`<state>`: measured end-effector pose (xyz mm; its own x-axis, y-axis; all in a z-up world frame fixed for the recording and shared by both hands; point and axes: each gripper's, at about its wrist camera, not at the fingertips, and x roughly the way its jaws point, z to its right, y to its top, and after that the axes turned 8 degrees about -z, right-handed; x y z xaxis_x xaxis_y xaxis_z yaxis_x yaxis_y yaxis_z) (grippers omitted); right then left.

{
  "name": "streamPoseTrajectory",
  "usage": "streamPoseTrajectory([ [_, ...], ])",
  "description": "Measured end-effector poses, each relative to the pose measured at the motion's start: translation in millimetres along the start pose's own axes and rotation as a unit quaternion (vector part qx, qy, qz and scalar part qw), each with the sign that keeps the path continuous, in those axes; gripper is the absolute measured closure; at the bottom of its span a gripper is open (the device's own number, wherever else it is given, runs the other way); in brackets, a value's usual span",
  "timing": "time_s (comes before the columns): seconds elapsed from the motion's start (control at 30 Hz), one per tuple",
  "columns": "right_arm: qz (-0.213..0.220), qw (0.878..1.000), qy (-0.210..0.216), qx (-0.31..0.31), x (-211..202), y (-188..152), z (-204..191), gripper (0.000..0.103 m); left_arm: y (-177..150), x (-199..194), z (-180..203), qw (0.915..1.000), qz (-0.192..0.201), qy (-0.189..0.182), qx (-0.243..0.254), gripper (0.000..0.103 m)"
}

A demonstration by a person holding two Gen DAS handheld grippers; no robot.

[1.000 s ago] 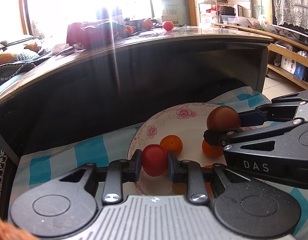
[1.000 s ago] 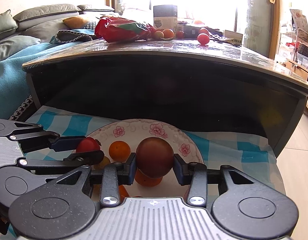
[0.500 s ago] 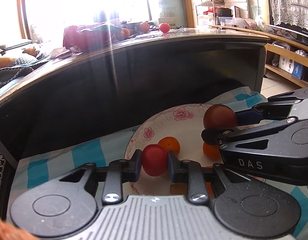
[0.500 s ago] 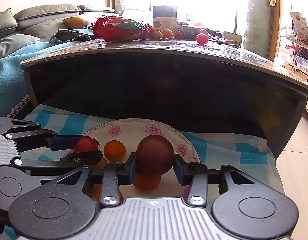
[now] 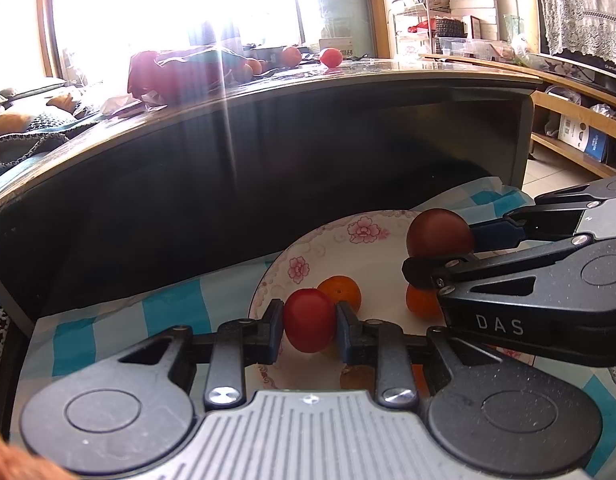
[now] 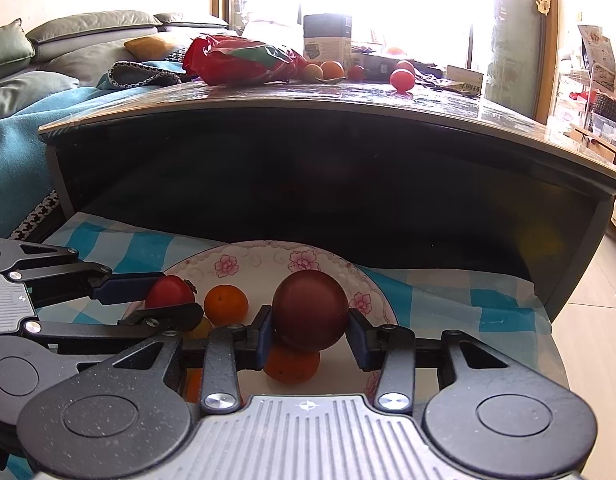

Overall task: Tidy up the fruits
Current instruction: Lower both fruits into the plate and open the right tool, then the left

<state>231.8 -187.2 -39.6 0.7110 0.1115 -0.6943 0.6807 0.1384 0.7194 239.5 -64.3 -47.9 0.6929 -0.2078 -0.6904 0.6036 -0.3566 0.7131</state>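
Two fruits are clamped: the small red tomato (image 5: pixel 309 319) sits between the left gripper (image 5: pixel 309 326) pads, the dark maroon round fruit (image 6: pixel 310 309) between the right gripper (image 6: pixel 310 334) pads. Below both lies the white flower-patterned plate (image 6: pixel 268 254), with orange tangerines (image 6: pixel 226 305) just ahead, on the blue-checked cloth (image 6: pixel 447 292).

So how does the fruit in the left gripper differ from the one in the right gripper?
The small bright red fruit in the left gripper is clearly smaller than the large dark maroon round fruit in the right gripper. The red one is vivid and glossy; the maroon one is dull brownish-red. Accordingly, the left jaws stand closer together than the right. Both are held over the floral plate, above the oranges.
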Motion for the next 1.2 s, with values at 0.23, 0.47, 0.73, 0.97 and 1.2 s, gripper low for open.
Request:
streamPoseTrajectory([
  [0.23, -0.002, 1.000, 0.002, 0.005, -0.4, 0.8, 1.9, 0.066, -0.2, 0.2, -0.5, 1.0000, 0.001, -0.001, -0.001, 0.066],
  [0.47, 0.000, 1.000, 0.003, 0.000, -2.3, -0.6, 5.4, 0.061, -1.4, -0.2, -0.4, 1.0000, 0.004, -0.001, 0.002, 0.062],
  [0.73, 0.000, 1.000, 0.005, 0.000, -4.2, -1.4, 6.1, 0.061, -1.6, 0.1, -0.7, 0.9999, 0.007, -0.008, 0.002, 0.059],
  [0.97, 0.002, 1.000, 0.004, 0.004, -4.1, -1.4, 8.6, 0.061, -2.3, 2.4, -4.8, 0.9993, 0.005, -0.033, -0.015, 0.059],
  [1.2, 0.003, 1.000, 0.002, 0.004, -6.7, -0.7, 8.8, 0.061, -3.0, -2.6, -1.0, 0.9990, 0.008, -0.042, -0.010, 0.055],
])
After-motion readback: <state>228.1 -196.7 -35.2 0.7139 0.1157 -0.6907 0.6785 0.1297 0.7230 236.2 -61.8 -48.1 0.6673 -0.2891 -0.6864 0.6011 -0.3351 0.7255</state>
